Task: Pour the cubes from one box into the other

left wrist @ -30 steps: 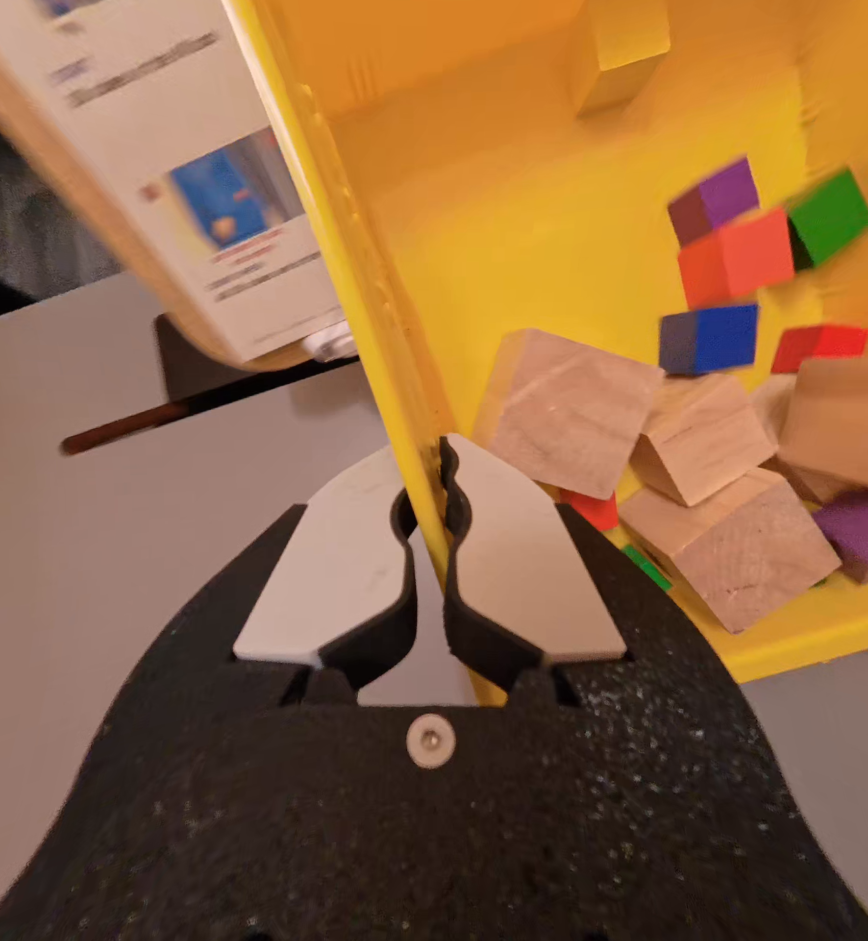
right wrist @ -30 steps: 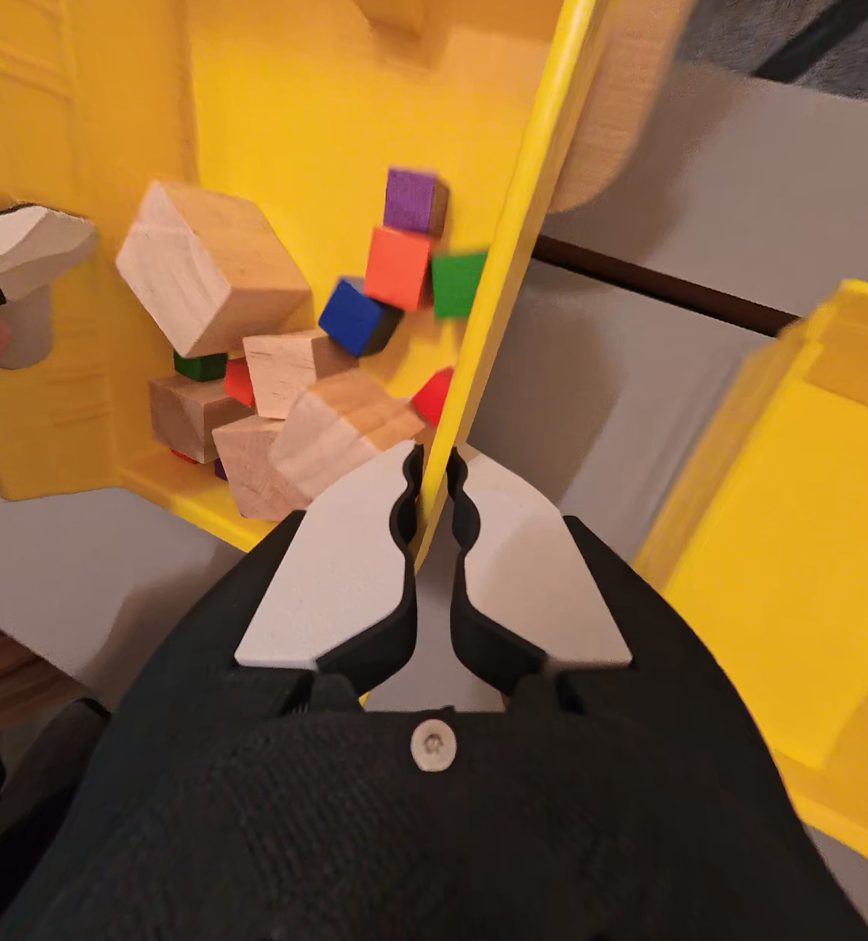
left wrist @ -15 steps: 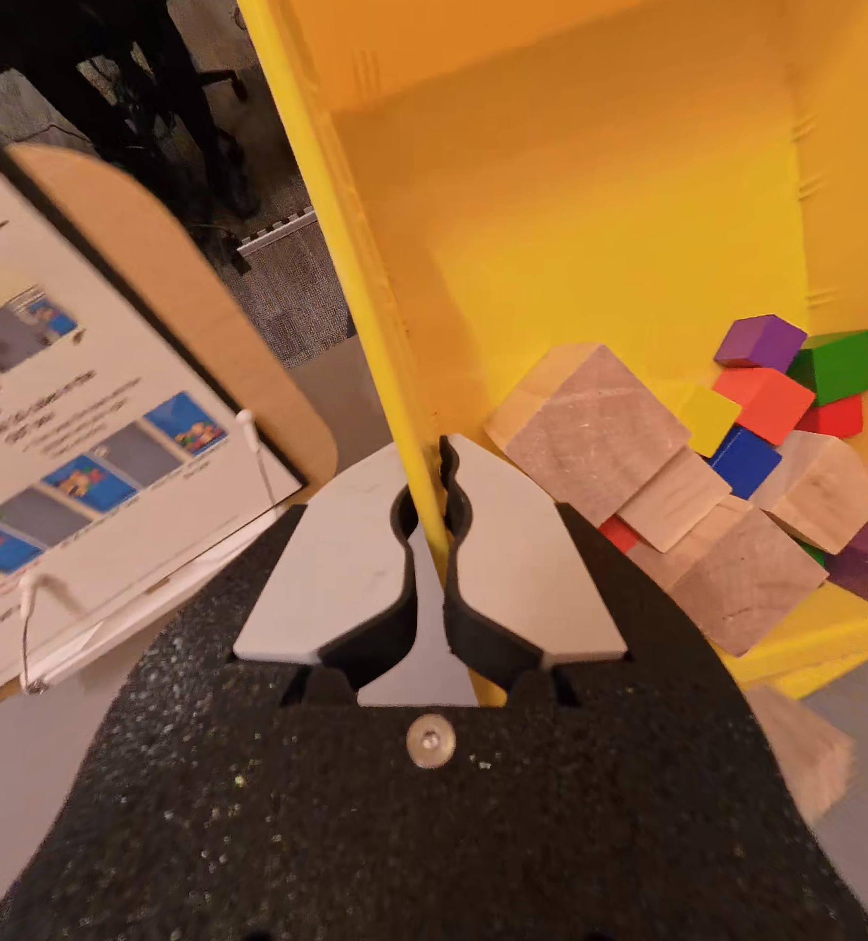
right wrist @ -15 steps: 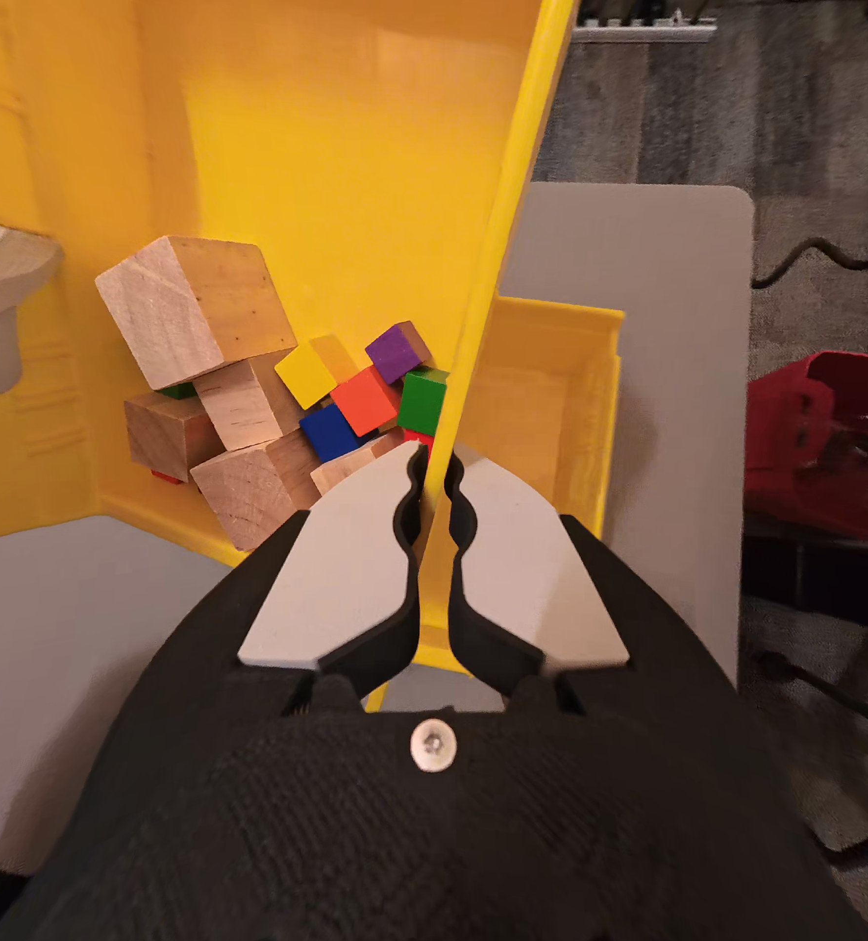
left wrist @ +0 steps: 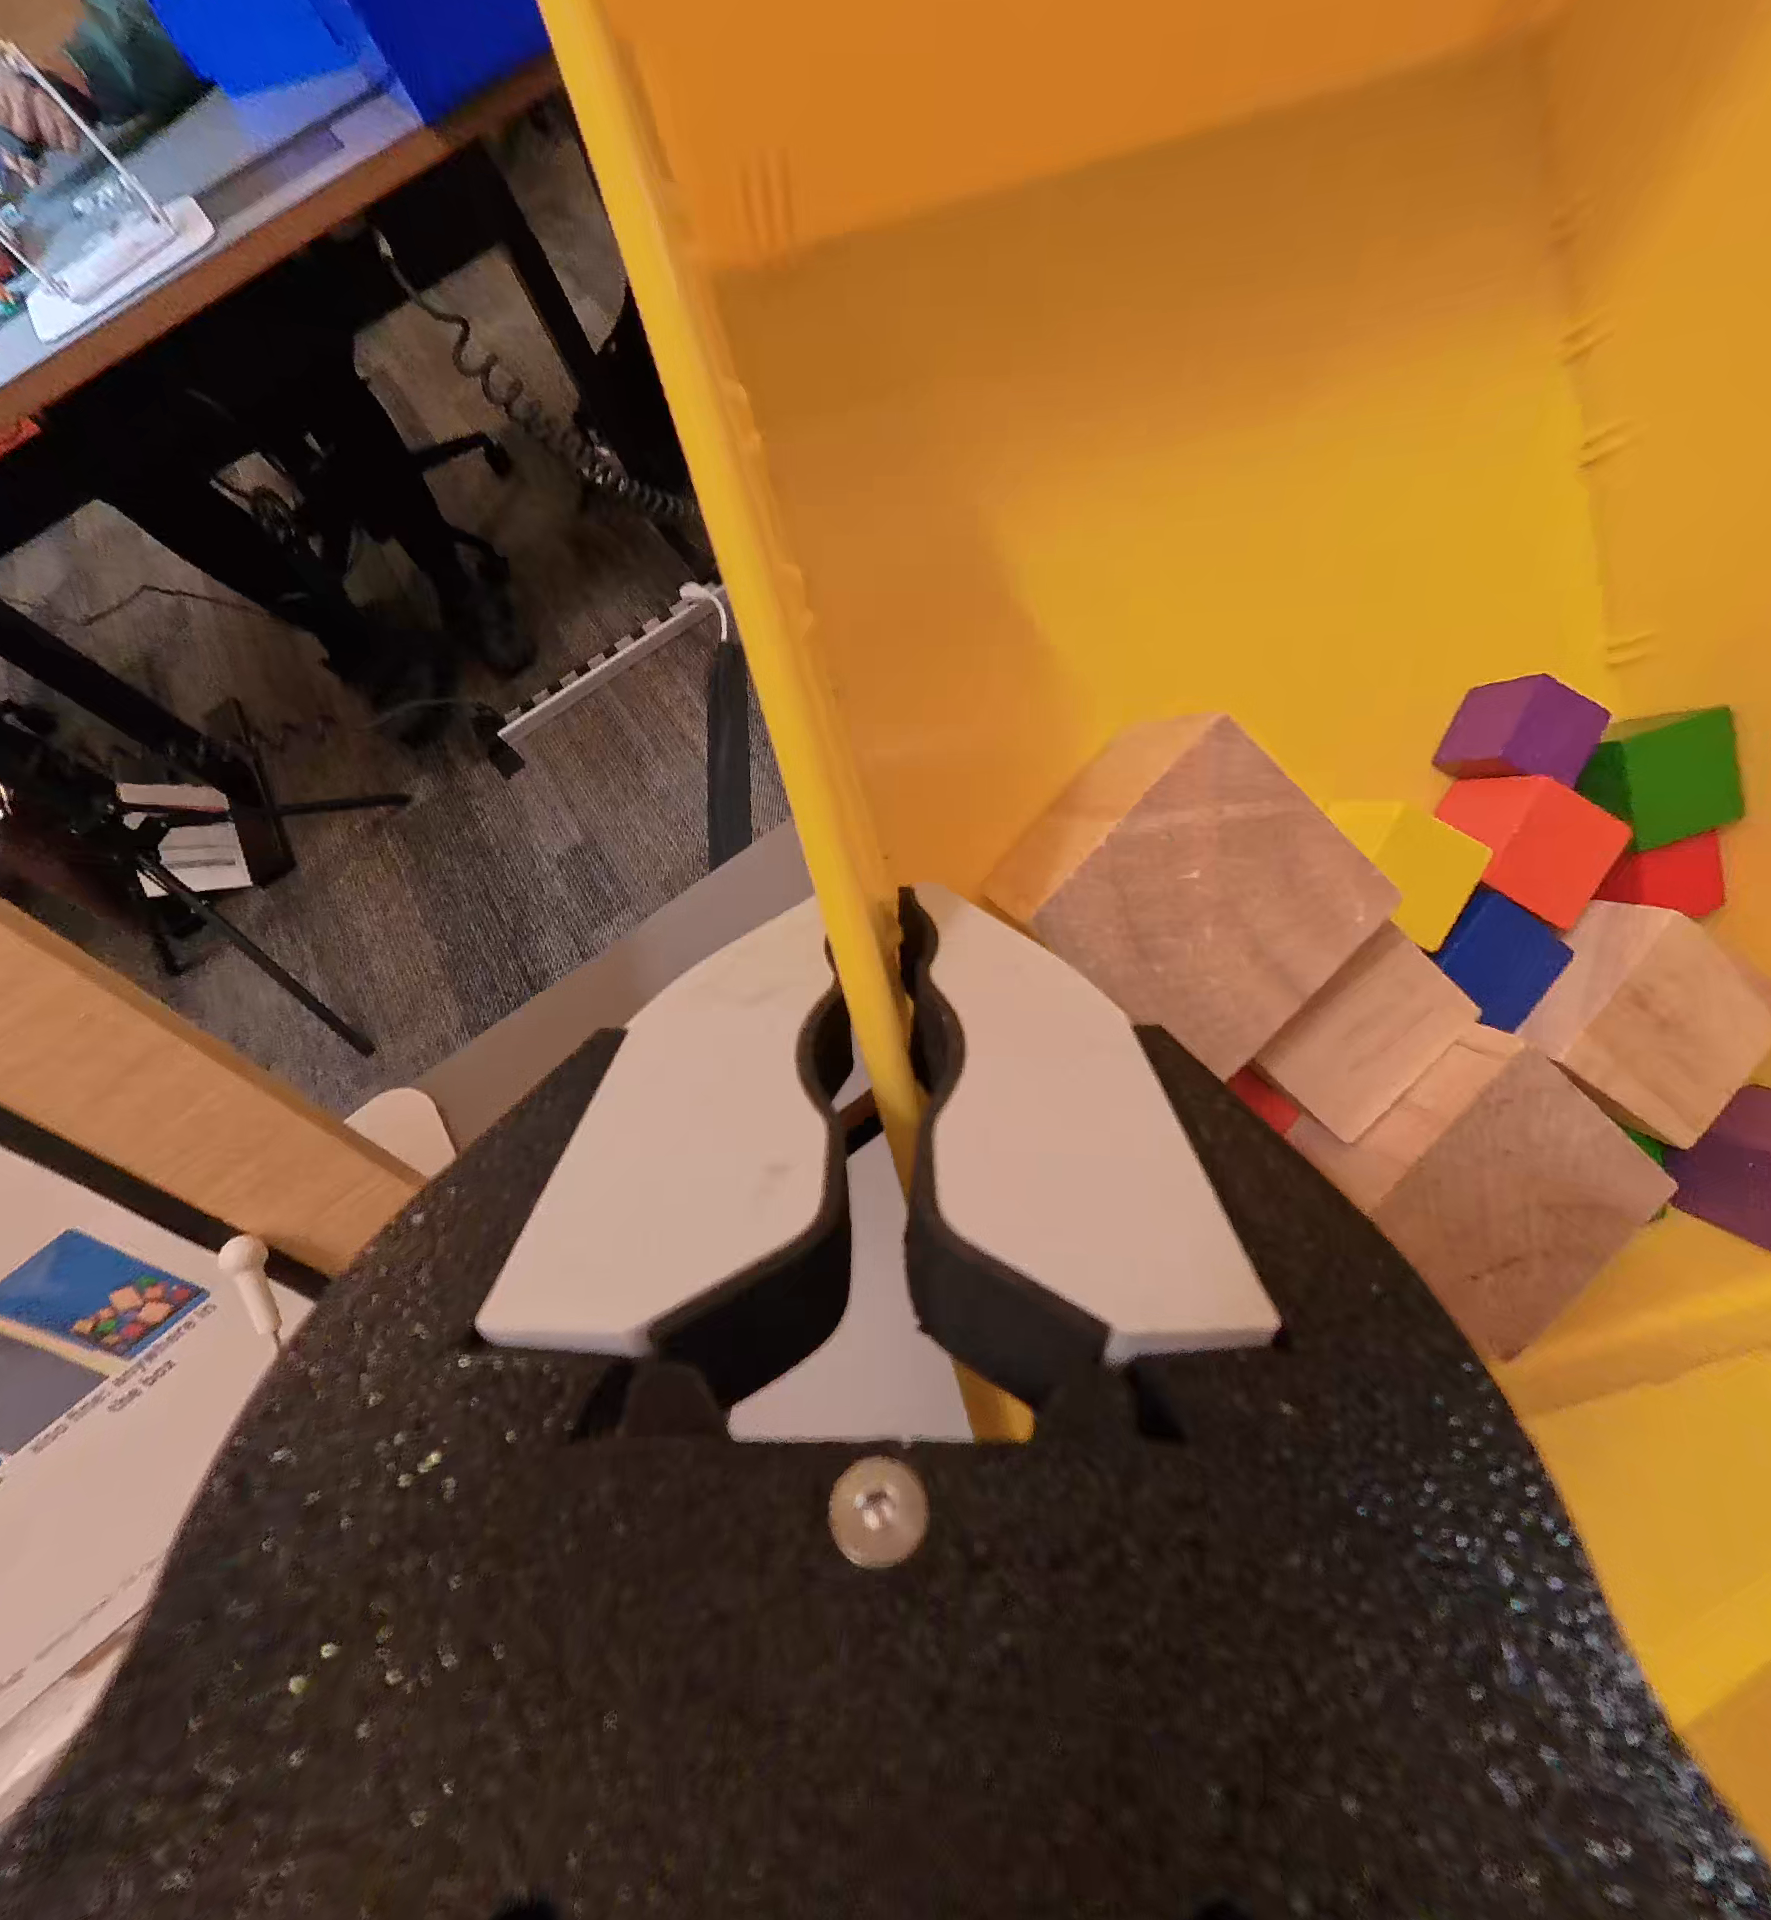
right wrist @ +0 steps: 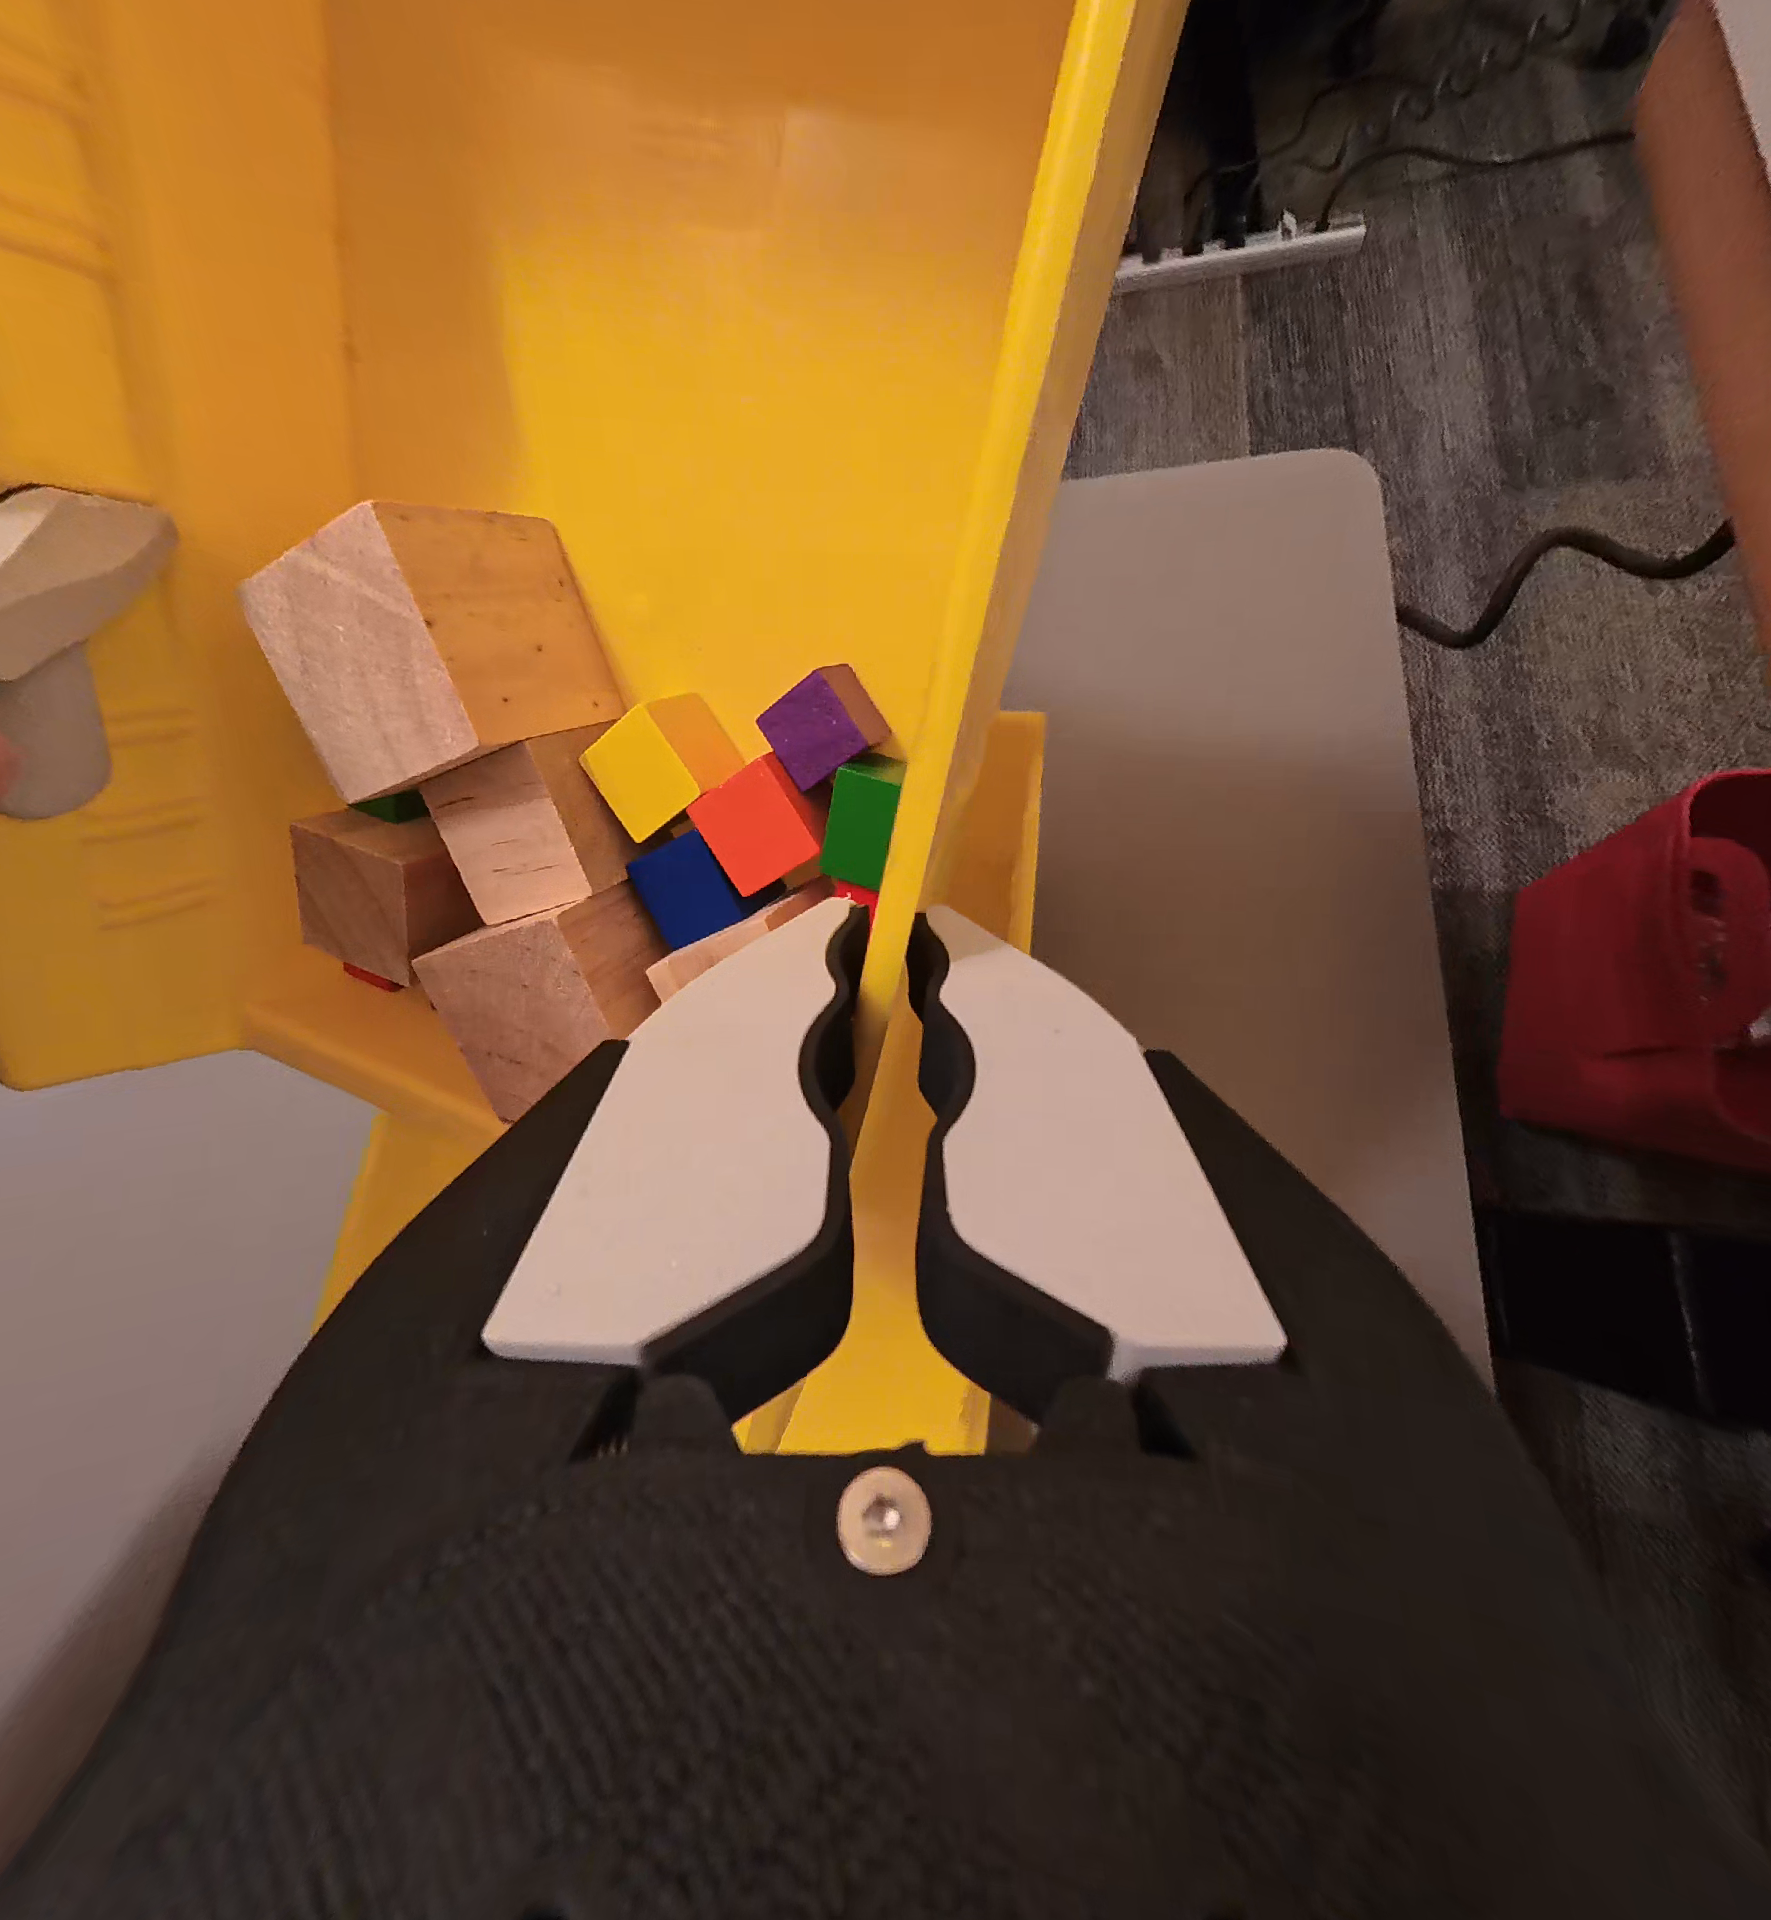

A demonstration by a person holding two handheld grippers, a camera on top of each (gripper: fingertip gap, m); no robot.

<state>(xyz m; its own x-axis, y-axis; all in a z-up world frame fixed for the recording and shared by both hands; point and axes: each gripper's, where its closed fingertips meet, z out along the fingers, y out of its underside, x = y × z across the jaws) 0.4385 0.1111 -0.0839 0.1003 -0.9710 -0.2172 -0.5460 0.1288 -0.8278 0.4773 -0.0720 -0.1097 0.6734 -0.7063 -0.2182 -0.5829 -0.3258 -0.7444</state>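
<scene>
A yellow box [left wrist: 1224,436] is held tilted in the air, both grippers clamped on its side walls. My left gripper [left wrist: 876,925] is shut on the left wall. My right gripper [right wrist: 886,920] is shut on the right wall [right wrist: 1026,436]. Several large wooden cubes [left wrist: 1213,894] and small coloured cubes [left wrist: 1535,831] lie piled against the box's low front lip; they also show in the right wrist view [right wrist: 756,821]. The second yellow box [left wrist: 1712,1538] lies below that lip, and part of it shows in the right wrist view [right wrist: 1016,810]. One of the left gripper's fingers [right wrist: 39,592] shows there too.
The boxes are over a grey table [right wrist: 1224,727]. A red bin [right wrist: 1670,987] sits lower, off the table's right side. A printed sheet on a wooden board [left wrist: 60,1455] stands at the left. Carpeted floor with cables and desks [left wrist: 393,675] lies beyond.
The cubes that were tumbling have settled in a pile at the low lip. The held box has swung over the second box. A wooden cube seen below the lip half a second ago no longer shows.
</scene>
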